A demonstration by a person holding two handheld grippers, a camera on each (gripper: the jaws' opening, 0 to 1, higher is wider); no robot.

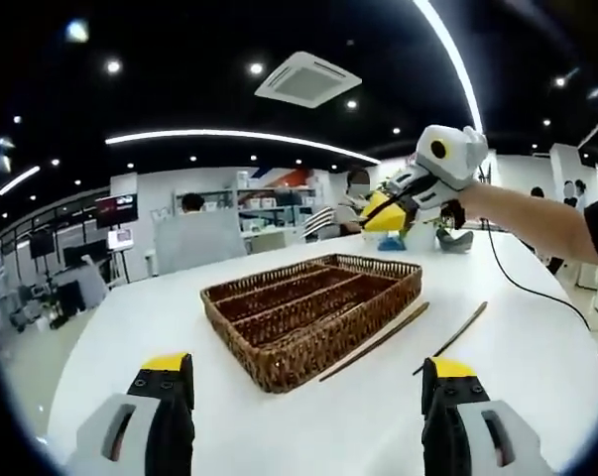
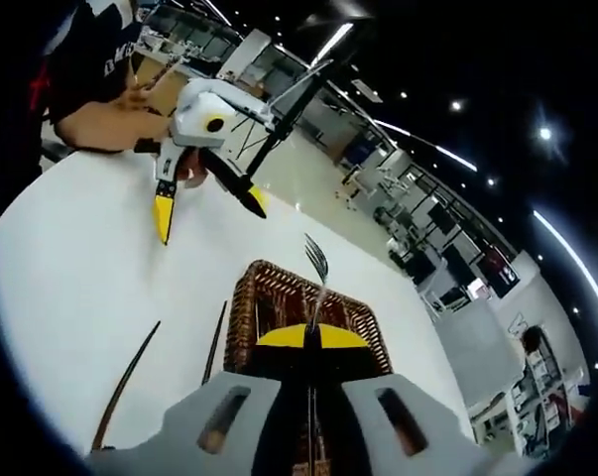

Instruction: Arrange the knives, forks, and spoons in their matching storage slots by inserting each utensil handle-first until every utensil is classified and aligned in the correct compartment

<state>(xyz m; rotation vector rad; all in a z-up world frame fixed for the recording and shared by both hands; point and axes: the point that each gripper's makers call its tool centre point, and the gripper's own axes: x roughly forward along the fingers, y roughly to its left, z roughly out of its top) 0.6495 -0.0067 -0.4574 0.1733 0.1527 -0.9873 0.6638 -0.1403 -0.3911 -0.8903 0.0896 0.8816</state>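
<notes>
A brown wicker tray (image 1: 313,307) with long slots lies mid-table on the white table (image 1: 130,327). Two dark slim utensils (image 1: 378,340) (image 1: 452,337) lie on the table just right of it; their type is too small to tell. My left gripper (image 1: 303,387) is open near the front edge, with nothing between its jaws. My right gripper (image 1: 386,216) hovers above the tray's far right corner. In the right gripper view it (image 2: 308,339) is shut on a fork (image 2: 316,260), tines pointing away, over the tray (image 2: 269,297). There the open left gripper (image 2: 209,206) and both utensils (image 2: 130,382) (image 2: 214,342) show too.
A black cable (image 1: 522,283) trails over the table's right side. Small items (image 1: 455,238) stand at the far right end. A person (image 1: 353,203) sits beyond the far edge, with chairs and shelves behind. The person's arm (image 1: 537,218) reaches in from the right.
</notes>
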